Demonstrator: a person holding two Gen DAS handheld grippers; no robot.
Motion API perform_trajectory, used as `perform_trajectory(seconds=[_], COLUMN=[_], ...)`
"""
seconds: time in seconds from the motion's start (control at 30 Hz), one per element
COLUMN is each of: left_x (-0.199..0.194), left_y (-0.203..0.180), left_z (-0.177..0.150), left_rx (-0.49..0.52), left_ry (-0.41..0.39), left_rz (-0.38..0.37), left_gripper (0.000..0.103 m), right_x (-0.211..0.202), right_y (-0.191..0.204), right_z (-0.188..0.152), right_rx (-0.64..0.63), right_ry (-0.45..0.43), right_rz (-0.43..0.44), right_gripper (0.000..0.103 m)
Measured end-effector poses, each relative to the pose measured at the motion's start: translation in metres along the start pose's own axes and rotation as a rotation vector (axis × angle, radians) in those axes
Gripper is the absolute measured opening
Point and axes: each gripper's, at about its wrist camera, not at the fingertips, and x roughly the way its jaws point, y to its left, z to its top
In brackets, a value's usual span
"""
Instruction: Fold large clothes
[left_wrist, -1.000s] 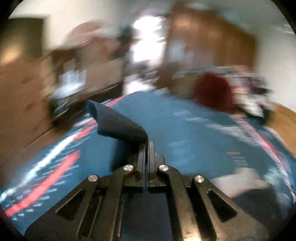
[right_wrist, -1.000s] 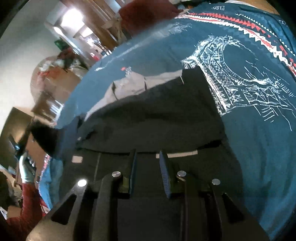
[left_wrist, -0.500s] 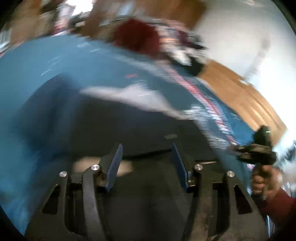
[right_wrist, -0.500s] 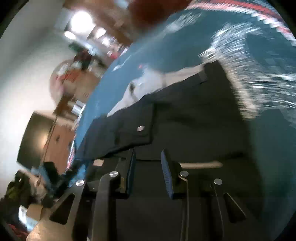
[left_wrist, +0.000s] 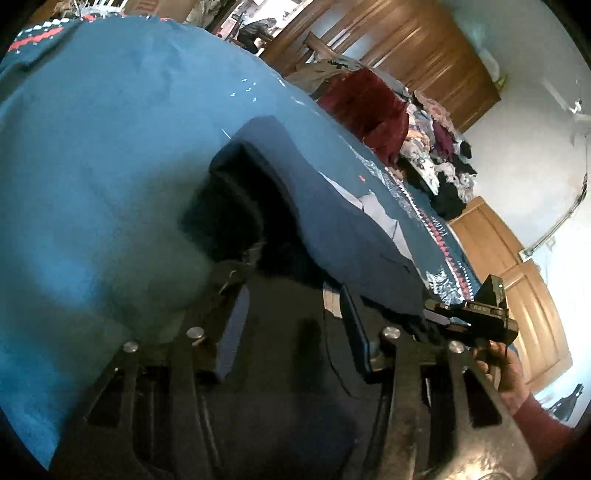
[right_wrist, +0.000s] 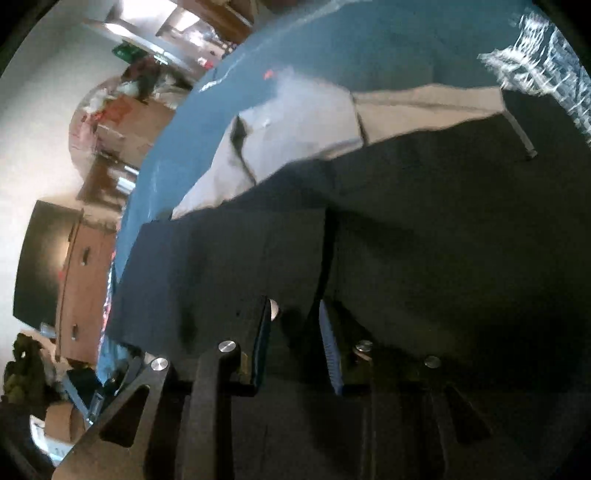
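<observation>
**Dark trousers folded on the blue bedspread**

The dark trousers (right_wrist: 424, 229) lie on a blue bedspread (left_wrist: 92, 166), one layer doubled over another, pale pocket lining (right_wrist: 295, 122) showing along their far edge. The cloth is matte, heavy, with a thick hem curled up at the fold. Left tongs (left_wrist: 291, 328) hover over the trousers, jaws apart, nothing between them. Right tongs (right_wrist: 295, 339) sit just above the fabric, jaws also apart and empty. The bedspread carries a white and red woven border (left_wrist: 439, 236). Beyond the trousers, a maroon heap (left_wrist: 365, 107) and mixed clothes (left_wrist: 439, 162) crowd the bedspread's far side, before wooden wardrobes (left_wrist: 399, 44).
</observation>
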Motion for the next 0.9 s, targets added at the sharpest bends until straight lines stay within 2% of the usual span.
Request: perform_trajectory(seconds=[0.07, 0.23, 0.37, 0.47, 0.57, 0.7, 0.9], left_x=[-0.001, -0.004, -0.005, -0.005, -0.007, -0.007, -0.006], left_y=[0.005, 0.014, 0.015, 0.016, 0.017, 0.018, 0.016], left_z=[0.004, 0.011, 0.011, 0.012, 0.012, 0.011, 0.013], left_rx=[0.001, -0.007, -0.008, -0.008, -0.009, -0.002, 0.014], left_ry=[0.000, 0.000, -0.003, -0.006, -0.013, -0.020, -0.019], left_rz=[-0.005, -0.018, -0.019, -0.024, -0.031, -0.031, -0.018], left_gripper=[0.050, 0.050, 0.050, 0.050, 0.050, 0.050, 0.051], right_x=[-0.005, 0.011, 0.027, 0.025, -0.012, -0.082, -0.113], right_y=[-0.006, -0.012, -0.007, -0.005, -0.009, -0.029, -0.073], right_z=[0.002, 0.017, 0.024, 0.026, 0.030, 0.035, 0.034], right_rx=[0.007, -0.026, -0.010, 0.011, 0.022, 0.041, 0.112], right_ry=[-0.038, -0.058, -0.045, -0.041, -0.118, -0.245, -0.272], right_rz=[-0.021, -0.013, 0.055, 0.079, 0.098, 0.067, -0.017], right_gripper=[0.036, 0.036, 0.037, 0.005, 0.003, 0.003, 0.003])
